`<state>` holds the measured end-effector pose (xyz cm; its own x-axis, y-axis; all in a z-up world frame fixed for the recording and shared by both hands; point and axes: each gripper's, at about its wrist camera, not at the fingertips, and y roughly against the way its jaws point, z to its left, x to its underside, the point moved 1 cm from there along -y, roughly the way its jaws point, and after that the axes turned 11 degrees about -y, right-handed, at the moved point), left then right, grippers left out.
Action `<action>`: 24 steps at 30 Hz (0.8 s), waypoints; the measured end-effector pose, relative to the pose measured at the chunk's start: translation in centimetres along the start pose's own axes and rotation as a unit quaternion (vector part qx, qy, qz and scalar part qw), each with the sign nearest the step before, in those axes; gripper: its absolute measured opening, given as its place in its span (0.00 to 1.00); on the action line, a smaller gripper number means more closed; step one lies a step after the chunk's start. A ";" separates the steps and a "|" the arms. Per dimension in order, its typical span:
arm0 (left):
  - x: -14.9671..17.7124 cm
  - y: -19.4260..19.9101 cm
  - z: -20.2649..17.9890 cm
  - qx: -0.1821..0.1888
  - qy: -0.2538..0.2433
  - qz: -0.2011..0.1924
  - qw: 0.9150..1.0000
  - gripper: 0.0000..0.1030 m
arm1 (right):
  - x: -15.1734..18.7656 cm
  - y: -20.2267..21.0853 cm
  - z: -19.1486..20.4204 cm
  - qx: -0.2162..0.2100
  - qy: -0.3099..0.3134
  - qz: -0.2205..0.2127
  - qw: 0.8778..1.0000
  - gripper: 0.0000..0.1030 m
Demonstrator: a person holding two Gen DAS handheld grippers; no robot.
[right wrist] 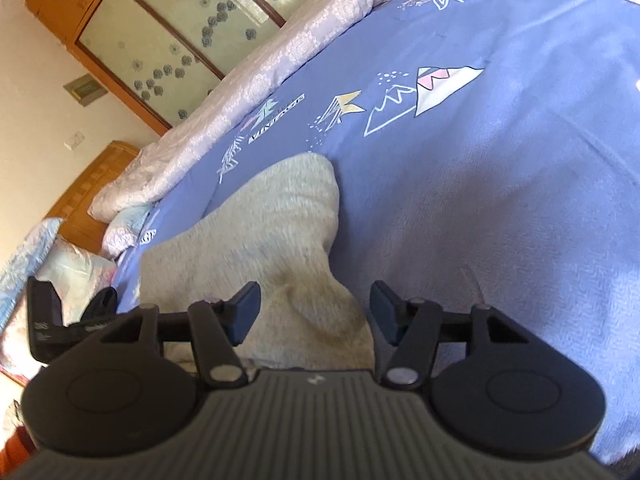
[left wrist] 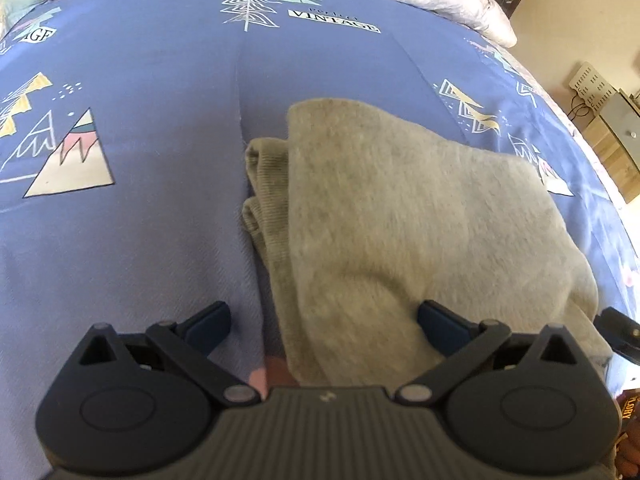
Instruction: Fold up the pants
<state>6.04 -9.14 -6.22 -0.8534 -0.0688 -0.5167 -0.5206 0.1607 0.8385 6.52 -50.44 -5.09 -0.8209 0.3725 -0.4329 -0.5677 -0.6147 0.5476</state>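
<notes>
Grey pants (left wrist: pixel 420 216) lie folded into a compact bundle on the blue bedsheet (left wrist: pixel 140 240), which is printed w/ mountains, trees and a "VINTAGE" label. In the left wrist view the bundle fills the centre and runs toward 4 o'clock; its ribbed cuffs (left wrist: pixel 266 184) stick out from under the top layer at approx 9 o'clock of the bundle, stacked one over the other. Top layer looks smooth, w/ a rounded fold edge at 12 o'clock.

Left gripper (left wrist: pixel 324 320) is over the near edge of the pants, jaws spread wide; left finger is over bare sheet, right finger over the grey cloth. Nothing pinched between them, pads not pressing on fabric as far as can be seen.

Right gripper (right wrist: pixel 314 312) hangs over a corner of the same pants (right wrist: pixel 272 248), jaws apart but narrower than the left pair. A ridge of grey cloth rises between the two pads w/o either pad clamping it, gaps show on both sides. View is tilted; the bundle runs from 6 o'clock up toward 11 o'clock.

Pale floral quilt (right wrist: pixel 224 112) is bunched along the far side of the bed, approx 10 to 12 o'clock. Wooden cabinet w/ frosted glass doors (right wrist: pixel 172 28) stands behind it at 11 o'clock. Part of the left gripper's body shows at 9 o'clock in the right wrist view
</notes>
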 end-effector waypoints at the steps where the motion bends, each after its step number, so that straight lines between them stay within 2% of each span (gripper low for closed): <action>1: 0.3 0.5 0.3 0.003 0.007 -0.004 1.000 1.00 | 0.0 -0.1 0.0 0.002 0.004 0.002 1.000 0.61; 5: 1.4 1.7 1.2 0.009 0.020 -0.017 1.000 1.00 | -0.1 -0.3 -0.5 0.006 -0.001 0.004 1.000 0.61; 10: 1.0 1.7 1.1 -0.008 -0.012 -0.019 1.000 1.00 | -0.2 -0.5 -1.1 0.006 -0.018 0.008 1.000 0.61; 14: 1.1 2.6 0.4 -0.028 -0.043 -0.038 0.998 1.00 | -0.1 -0.4 -1.0 0.011 -0.008 0.009 1.000 0.61; 21: 2.2 3.8 1.7 -0.007 -0.022 -0.048 0.999 1.00 | -0.4 -0.8 -0.9 0.016 -0.007 0.016 1.000 0.61; 24: 2.6 4.1 1.3 -0.015 -0.040 -0.052 0.998 1.00 | -0.3 -1.0 -0.7 0.020 -0.005 0.016 1.000 0.61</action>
<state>1.73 -7.40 -4.31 -0.7910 -0.0040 -0.6118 -0.6072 0.1282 0.7842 7.37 -50.43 -5.98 -0.8387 0.3601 -0.4085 -0.5437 -0.5981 0.5888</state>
